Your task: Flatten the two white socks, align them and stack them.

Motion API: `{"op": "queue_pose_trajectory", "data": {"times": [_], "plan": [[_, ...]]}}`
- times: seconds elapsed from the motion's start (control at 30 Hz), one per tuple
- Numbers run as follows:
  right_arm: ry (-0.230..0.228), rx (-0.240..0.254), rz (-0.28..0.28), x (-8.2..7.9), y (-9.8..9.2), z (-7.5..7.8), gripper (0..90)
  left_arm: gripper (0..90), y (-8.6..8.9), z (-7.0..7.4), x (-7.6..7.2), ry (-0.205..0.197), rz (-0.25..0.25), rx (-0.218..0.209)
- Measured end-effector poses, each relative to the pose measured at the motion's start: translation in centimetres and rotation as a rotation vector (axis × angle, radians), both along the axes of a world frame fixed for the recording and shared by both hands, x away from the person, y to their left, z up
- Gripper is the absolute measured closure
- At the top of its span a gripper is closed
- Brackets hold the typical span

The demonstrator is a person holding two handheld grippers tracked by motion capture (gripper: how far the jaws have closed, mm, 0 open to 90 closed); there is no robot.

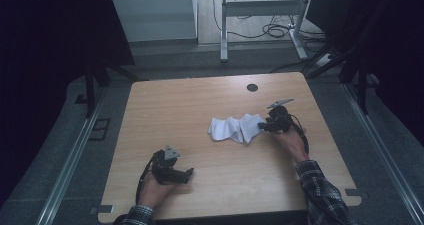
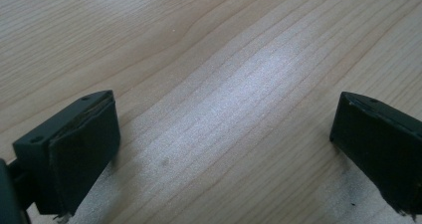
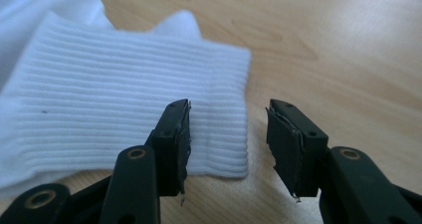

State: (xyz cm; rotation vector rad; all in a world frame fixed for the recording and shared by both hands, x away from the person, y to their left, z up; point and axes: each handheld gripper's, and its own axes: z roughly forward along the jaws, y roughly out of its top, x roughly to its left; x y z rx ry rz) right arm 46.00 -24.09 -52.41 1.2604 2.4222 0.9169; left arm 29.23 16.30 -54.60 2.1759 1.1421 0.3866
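Observation:
White socks (image 1: 235, 127) lie crumpled on the wooden table (image 1: 190, 100), right of its middle. My right gripper (image 1: 261, 127) is at their right end. In the right gripper view a ribbed sock cuff (image 3: 114, 89) lies flat, and my right gripper (image 3: 229, 112) stands open low over its edge. One jaw is over the cuff, the other over bare wood, and the pads do not press on the cloth. My left gripper (image 1: 189, 174) rests near the front left of the table, jaws pointing right. In its own view the left gripper (image 2: 224, 134) is wide open over bare wood.
A round dark hole (image 1: 252, 87) sits near the table's far edge. Beyond the table stand a white desk frame (image 1: 260, 15) and cables on the floor (image 1: 280, 30). Metal rails (image 1: 70, 160) run along both sides of the table.

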Motion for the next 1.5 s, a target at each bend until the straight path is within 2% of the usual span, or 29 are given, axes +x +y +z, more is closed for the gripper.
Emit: {"op": "queue_pose_trajectory", "data": {"times": [0.03,0.07,0.17,0.3,0.4,0.43,0.47,0.5,0.53,0.67,0.7,0.9,0.97,1.03,1.1,1.13,1.17,1.2,1.23,1.33,1.37,1.4,1.43,1.5], "plan": [[0.0,0.0,0.0,0.0,0.0,0.0,52.9,0.0,0.0,0.0,0.0,0.0,0.0,0.0],[0.012,0.026,-0.004,-0.1,-0.3,-0.1,62.2,0.0,0.0,0.0,0.0,0.0,0.0,0.0],[0.022,0.016,-0.01,-0.4,-0.5,-0.2,66.0,0.0,0.0,0.0,0.0,0.0,0.0,0.0],[0.012,0.005,-0.02,-1.1,-1.2,-0.1,76.8,0.0,0.0,0.0,0.0,0.0,0.0,0.0],[0.018,-0.003,-0.03,-1.6,-1.8,0.4,79.6,0.0,0.0,0.0,0.0,0.0,0.0,0.0],[0.02,0.007,-0.039,-2.0,-2.2,1.0,79.9,0.0,0.0,0.0,0.0,0.0,0.001,0.0],[0.02,0.007,-0.039,-2.0,-2.2,1.0,79.9,0.0,0.0,0.0,0.0,0.001,0.002,-0.001],[0.021,0.035,-0.036,-2.2,-2.4,1.9,80.1,0.0,0.0,0.0,0.0,0.001,0.004,-0.002],[0.021,0.035,-0.036,-2.2,-2.4,1.9,80.1,0.0,0.0,0.0,0.0,0.001,0.004,-0.002],[0.015,0.089,-0.008,-2.5,-2.6,4.5,80.0,0.0,0.0,0.0,0.0,0.002,0.005,-0.002],[0.017,0.116,0.007,-2.5,-2.4,5.8,79.9,0.0,0.0,0.0,0.0,0.002,0.004,-0.002],[0.013,0.191,0.06,-2.6,-0.7,9.0,80.1,0.0,0.0,0.0,0.0,0.002,-0.002,0.005],[0.009,0.202,0.067,-2.6,-0.3,9.5,80.3,0.0,0.0,0.0,0.0,0.002,-0.002,0.005],[-0.021,0.235,0.089,-2.6,0.7,11.4,80.9,0.0,0.0,0.0,0.0,0.002,-0.002,0.005],[-0.046,0.247,0.1,-2.6,1.2,12.9,81.2,0.0,0.0,0.0,0.0,0.002,-0.002,0.004],[-0.046,0.247,0.1,-2.6,1.2,12.9,81.2,0.0,0.0,0.0,0.0,0.002,-0.002,0.005],[-0.063,0.251,0.102,-2.7,1.4,13.8,81.3,0.0,0.0,0.0,0.0,0.001,-0.002,0.005],[-0.098,0.268,0.106,-2.9,1.4,15.8,81.4,0.0,0.0,0.0,0.0,-0.002,0.001,0.003],[-0.098,0.268,0.106,-2.9,1.4,15.8,81.4,0.0,0.0,0.0,0.0,-0.002,0.001,0.003],[-0.153,0.319,0.104,-3.5,0.6,19.0,81.4,0.0,0.0,0.0,0.0,-0.001,0.004,0.0],[-0.177,0.331,0.095,-4.0,-0.3,20.6,81.4,0.0,0.0,0.0,0.0,-0.002,0.001,0.002],[-0.177,0.331,0.095,-4.0,-0.3,20.6,81.4,0.0,0.0,0.0,0.0,-0.002,0.002,0.001],[-0.187,0.328,0.074,-4.5,-1.3,21.1,81.1,0.0,0.0,0.0,0.0,-0.002,0.002,0.001],[-0.178,0.321,0.061,-4.6,-1.9,20.8,81.0,0.0,0.0,0.0,0.0,0.0,0.004,0.0]]}}
